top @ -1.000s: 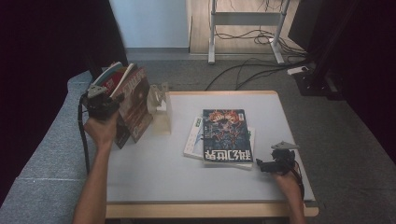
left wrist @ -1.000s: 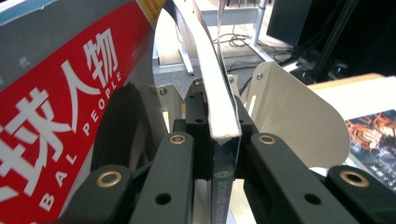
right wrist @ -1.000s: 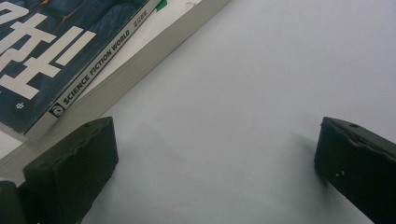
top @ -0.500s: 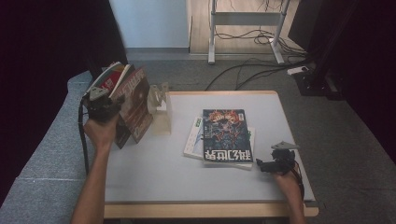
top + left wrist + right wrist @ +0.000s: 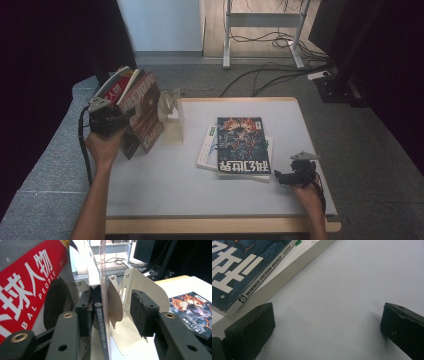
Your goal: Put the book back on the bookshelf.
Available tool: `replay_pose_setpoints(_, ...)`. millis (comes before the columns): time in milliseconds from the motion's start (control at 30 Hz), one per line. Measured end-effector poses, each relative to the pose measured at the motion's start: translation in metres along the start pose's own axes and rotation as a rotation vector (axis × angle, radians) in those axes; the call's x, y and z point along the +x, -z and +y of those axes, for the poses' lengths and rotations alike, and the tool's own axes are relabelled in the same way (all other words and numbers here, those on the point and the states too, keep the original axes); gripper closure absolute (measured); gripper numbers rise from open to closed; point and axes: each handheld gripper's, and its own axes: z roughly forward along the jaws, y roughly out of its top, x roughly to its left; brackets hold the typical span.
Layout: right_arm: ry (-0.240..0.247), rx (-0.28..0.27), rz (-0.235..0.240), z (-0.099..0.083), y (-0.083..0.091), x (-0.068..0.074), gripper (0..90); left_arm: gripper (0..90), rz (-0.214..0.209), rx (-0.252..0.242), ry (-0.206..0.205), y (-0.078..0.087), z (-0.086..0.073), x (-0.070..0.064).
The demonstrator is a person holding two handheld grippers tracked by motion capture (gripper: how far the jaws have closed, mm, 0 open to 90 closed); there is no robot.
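The left gripper [image 5: 116,119], jaws spread apart around a standing magazine [image 5: 145,112] at the table's [image 5: 165,180] far left by the bookend [image 5: 172,112], while the right gripper [image 5: 287,176] rests released beside the book stack [image 5: 242,147].

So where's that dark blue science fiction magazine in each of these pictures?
High view: the science fiction magazine lies mid-table, atop a white book.
Left gripper view: its cover is at the right edge, beyond the cream bookend.
Right gripper view: its spine fills the top-left corner.
Shared landmark: the grey tabletop.
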Motion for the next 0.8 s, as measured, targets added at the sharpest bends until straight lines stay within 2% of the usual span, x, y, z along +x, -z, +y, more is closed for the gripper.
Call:
replay_pose_setpoints(367, -0.001, -0.001, 0.000, 0.000, 0.000, 0.000, 0.0, 37.6, -0.045, 0.002, -0.016, 0.014, -0.007, -0.005)
replay_pose_setpoints(800, 0.001, -0.001, 0.000, 0.000, 0.000, 0.000, 0.0, 20.1, -0.072, -0.011, -0.047, 0.034, -0.016, -0.017)
